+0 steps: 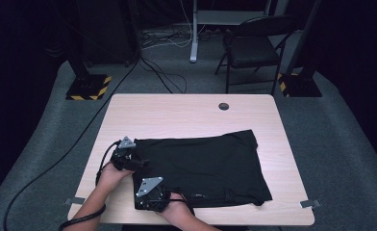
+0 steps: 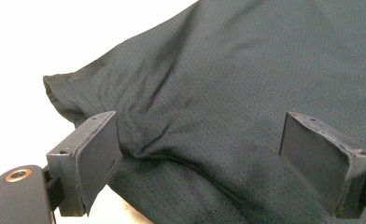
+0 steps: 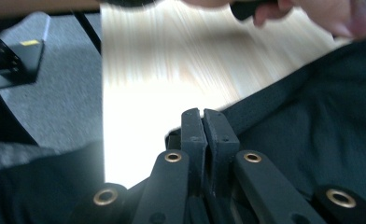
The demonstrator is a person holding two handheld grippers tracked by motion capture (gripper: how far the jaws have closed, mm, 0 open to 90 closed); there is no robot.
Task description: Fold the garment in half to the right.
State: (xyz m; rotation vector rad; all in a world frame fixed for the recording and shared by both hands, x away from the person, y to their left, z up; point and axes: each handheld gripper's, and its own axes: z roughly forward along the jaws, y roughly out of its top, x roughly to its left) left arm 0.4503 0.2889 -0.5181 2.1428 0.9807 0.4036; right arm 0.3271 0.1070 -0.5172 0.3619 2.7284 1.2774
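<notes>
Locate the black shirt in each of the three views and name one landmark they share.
High view: black shirt spread on the table's near half.
Left gripper view: centre and right, bunched between the open jaws.
Right gripper view: right and lower left, edge at the shut jaws.
Shared landmark: pale wooden table.

The high view is dim, its surroundings nearly black, with the pale table [image 1: 186, 115] lit from above. In both gripper views the tabletop glares to blown-out white. The right gripper view is streaked with motion blur; the black garment [image 2: 246, 84] stays sharp.

Black mesh shirt [image 1: 201, 168] on a pale wood-grain table [image 1: 177, 115].
</notes>
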